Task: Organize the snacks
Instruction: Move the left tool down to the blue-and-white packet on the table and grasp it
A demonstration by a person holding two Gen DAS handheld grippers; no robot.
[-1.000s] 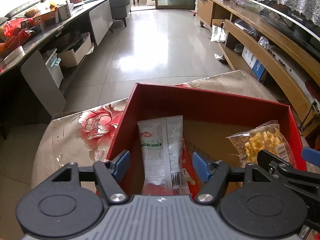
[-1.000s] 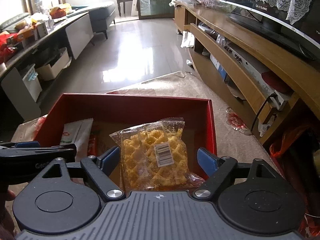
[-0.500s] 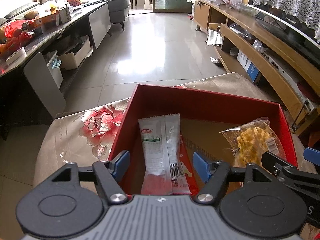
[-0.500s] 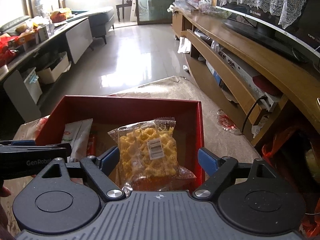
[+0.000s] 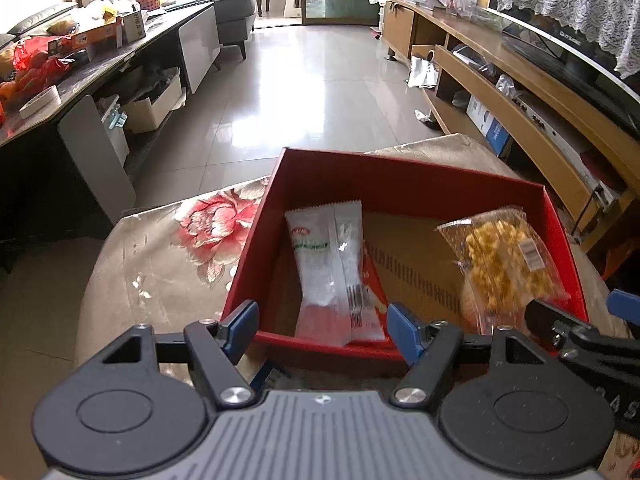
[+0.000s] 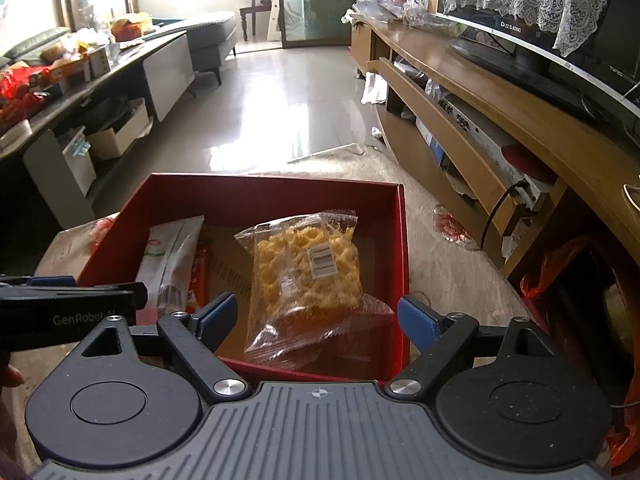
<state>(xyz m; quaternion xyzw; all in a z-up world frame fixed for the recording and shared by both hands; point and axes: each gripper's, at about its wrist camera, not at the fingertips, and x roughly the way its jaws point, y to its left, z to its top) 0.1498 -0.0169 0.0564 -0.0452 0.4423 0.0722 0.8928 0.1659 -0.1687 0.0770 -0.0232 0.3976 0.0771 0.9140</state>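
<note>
A red box stands on the floral tablecloth. Inside on the left lies a white packet over a red packet. A clear bag of yellow snacks leans on the box's near right wall. My left gripper hovers open over the near rim, its pads clear of the white packet. My right gripper is beside it, jaws opening. The yellow bag shows between its fingers, untouched.
The floral cloth covers a small table with drop-offs at left and far edges. A long wooden TV cabinet with a television runs along the right. A cluttered dark counter lines the left. An orange bag sits at right.
Both grippers have drawn back toward the box's near edge and risen slightly. The right jaws have spread wider around the yellow bag, which stays lying in the box.
</note>
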